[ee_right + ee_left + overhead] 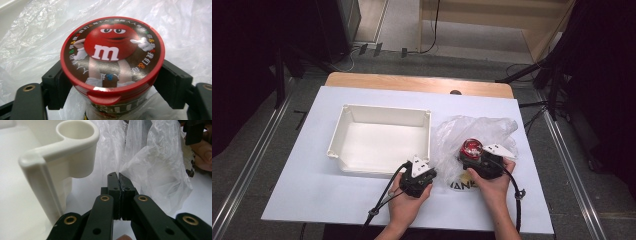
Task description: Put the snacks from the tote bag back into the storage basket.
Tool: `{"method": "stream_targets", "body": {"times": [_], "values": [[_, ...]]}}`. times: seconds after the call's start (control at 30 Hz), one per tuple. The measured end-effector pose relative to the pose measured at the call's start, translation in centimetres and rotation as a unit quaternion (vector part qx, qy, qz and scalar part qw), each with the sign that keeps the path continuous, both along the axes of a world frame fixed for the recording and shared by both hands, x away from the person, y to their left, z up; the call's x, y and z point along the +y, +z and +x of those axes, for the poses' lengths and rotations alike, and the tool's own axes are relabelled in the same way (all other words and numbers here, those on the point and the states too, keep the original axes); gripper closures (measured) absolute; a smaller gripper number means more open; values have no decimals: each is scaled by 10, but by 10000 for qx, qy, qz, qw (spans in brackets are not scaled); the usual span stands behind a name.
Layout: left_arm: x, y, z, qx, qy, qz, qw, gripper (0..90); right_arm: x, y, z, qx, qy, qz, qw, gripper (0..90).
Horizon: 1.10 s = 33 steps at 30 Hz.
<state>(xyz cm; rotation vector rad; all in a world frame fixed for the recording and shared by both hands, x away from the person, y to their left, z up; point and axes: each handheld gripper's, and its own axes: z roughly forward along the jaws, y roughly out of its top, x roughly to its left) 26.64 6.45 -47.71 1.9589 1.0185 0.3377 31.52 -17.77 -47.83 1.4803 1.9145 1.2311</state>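
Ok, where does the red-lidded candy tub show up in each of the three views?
High view: the candy tub sits right of centre, in the right tongs, on the clear plastic bag.
Left gripper view: I cannot make it out; the bag lies in front of that side.
Right gripper view: it sits centre frame, clamped between both jaws.
Shared landmark: the crinkled bag.

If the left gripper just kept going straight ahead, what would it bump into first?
Most likely the clear plastic bag: the left gripper, fingers shut on its edge, points into it. The white tray sits just left of that line.
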Motion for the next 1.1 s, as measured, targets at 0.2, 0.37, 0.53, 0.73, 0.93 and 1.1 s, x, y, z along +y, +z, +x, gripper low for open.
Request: {"method": "stream_targets", "body": {"times": [0.2,0.37,0.53,0.73,0.93,1.1], "values": [[2,1,-1,-62,24,-49,10000,874,-5,4,-2,-26,-62,148,9999,259],[4,1,-1,40,-140,-142,9998,784,0,5,-4,-95,-31,-97,9999,260],[14,6,-5,-1,-313,-343,9989,732,-2,8,-6,-143,-29,-105,9998,260],[31,12,-15,-196,-438,-493,9976,571,-4,11,-9,-157,-9,-21,9999,260],[43,16,-20,-317,-761,-606,9948,390,-4,12,-10,-176,17,-55,9998,260],[54,20,-25,-328,-928,-679,9928,202,-5,12,-11,-166,43,-48,9998,260]]}}
